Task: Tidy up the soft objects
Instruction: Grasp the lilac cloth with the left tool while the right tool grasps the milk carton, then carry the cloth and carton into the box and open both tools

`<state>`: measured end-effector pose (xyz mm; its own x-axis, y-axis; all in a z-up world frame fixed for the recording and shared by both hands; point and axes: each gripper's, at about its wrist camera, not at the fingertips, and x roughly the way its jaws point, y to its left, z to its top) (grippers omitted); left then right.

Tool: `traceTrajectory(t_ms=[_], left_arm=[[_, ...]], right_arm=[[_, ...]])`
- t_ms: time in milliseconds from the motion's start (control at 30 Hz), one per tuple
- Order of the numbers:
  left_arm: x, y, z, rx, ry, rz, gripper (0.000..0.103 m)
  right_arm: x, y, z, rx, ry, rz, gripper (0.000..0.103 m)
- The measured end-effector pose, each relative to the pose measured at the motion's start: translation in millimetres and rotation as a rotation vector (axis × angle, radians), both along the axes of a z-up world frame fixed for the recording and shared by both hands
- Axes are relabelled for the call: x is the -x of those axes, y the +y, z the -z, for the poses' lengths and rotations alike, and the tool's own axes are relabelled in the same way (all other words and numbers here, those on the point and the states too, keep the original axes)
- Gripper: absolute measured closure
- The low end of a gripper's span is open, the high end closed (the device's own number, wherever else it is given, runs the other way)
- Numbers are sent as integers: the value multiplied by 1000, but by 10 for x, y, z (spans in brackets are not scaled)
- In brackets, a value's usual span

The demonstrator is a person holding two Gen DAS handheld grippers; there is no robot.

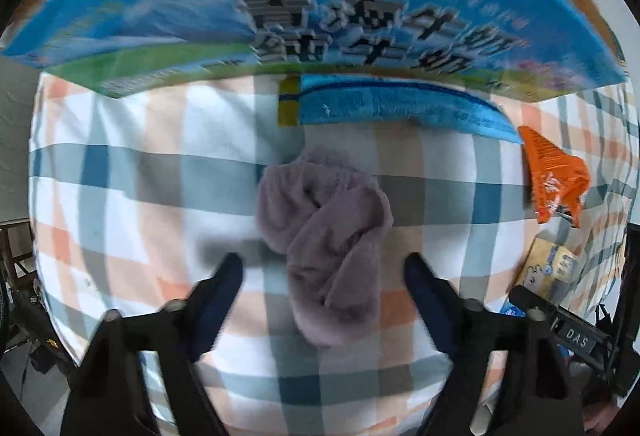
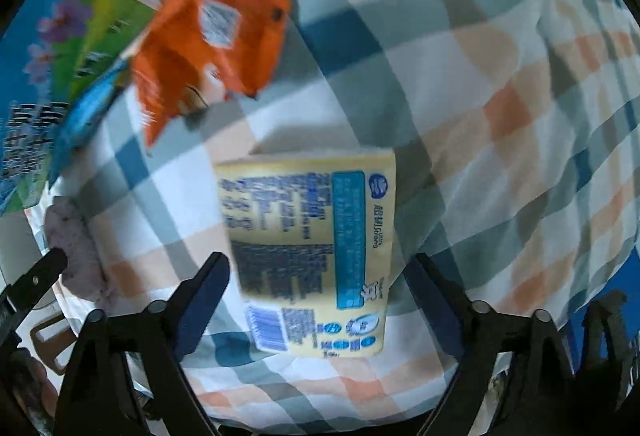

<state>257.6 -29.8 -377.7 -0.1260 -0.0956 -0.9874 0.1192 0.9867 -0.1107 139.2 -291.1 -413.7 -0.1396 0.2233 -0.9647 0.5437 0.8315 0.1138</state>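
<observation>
- The left claw (image 1: 323, 268) is spread wide and holds nothing; its fingers sit either side of the near end of the sock (image 1: 324, 236), above it, and I cannot tell if they touch.
- The sock, mauve and crumpled, lies on the checked cloth (image 1: 120, 164) that covers the table, about mid-table in the left view.
- The right claw (image 2: 322, 268) is also wide and empty, its fingers flanking the near part of the pack (image 2: 312, 248), a pale yellow soft pack with blue print lying flat on the cloth.
- Progress, as I judge it: nothing gathered yet. Sock, pack, pouch and towel all lie apart on the cloth, and no item is in either claw. Both grasps look about to begin; everything else is left.
- Beyond the sock, a folded blue towel (image 1: 400, 108) lies against the foot of a big blue box (image 1: 320, 4) with a printed landscape, which stands along the far edge.
- An orange pouch (image 2: 224, 48) lies near the box's right end, well apart from the sock and beyond the pack.
- In the way: little. The cloth is rumpled toward the right edge and could snag a finger under the pack. The two claws work close by each other, the left one's finger showing at the left of the right view.
</observation>
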Motion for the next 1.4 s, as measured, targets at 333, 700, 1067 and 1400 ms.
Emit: traceTrajectory(t_ms=[333, 700, 1067, 1400], left_arm=[[165, -63, -45, 9, -19, -19, 68], [490, -58, -1112, 21, -220, -30, 68], [450, 64, -2009, 85, -366, -67, 68], [-246, 153, -2359, 86, -448, -65, 68]], right_arm=[[87, 135, -20, 24, 36, -72, 36], [92, 597, -1003, 41, -130, -251, 37], [-237, 825, -2014, 13, -320, -408, 37], [-888, 915, -2384, -27, -431, -434, 37]])
